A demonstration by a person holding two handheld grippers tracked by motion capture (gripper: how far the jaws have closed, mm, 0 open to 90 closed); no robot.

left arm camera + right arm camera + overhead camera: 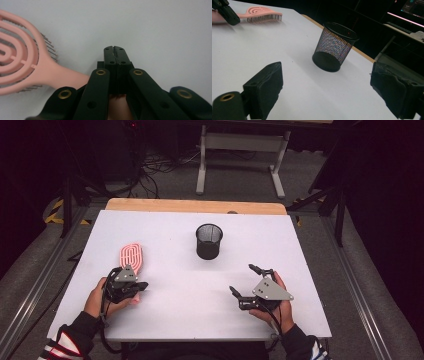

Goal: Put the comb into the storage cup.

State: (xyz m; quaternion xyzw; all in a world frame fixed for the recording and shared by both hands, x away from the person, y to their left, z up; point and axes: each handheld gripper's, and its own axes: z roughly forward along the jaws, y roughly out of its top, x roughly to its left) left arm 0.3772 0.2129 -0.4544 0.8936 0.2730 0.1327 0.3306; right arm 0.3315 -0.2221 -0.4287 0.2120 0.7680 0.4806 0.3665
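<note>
I see a dark room with a grey floor, and in it a white table [190, 305] with a wooden strip along its far edge. A black mesh cup [209, 241] stands upright near the middle of the table, and I use it as my marker.

A pink hairbrush [131, 256] lies flat, well to the left of the cup and a bit nearer to me. Its handle points toward me.

My left gripper [141, 286] sits near the brush handle, left of the cup and closer to me. In the left gripper view its jaws are pressed tight together with nothing between them, and the brush [22, 67] lies just beside them on the left, not held.

My right gripper [244, 281] rests right of the cup and closer to me. Its jaws are wide apart. In the right gripper view the cup [334, 47] stands between them, farther off.
</note>
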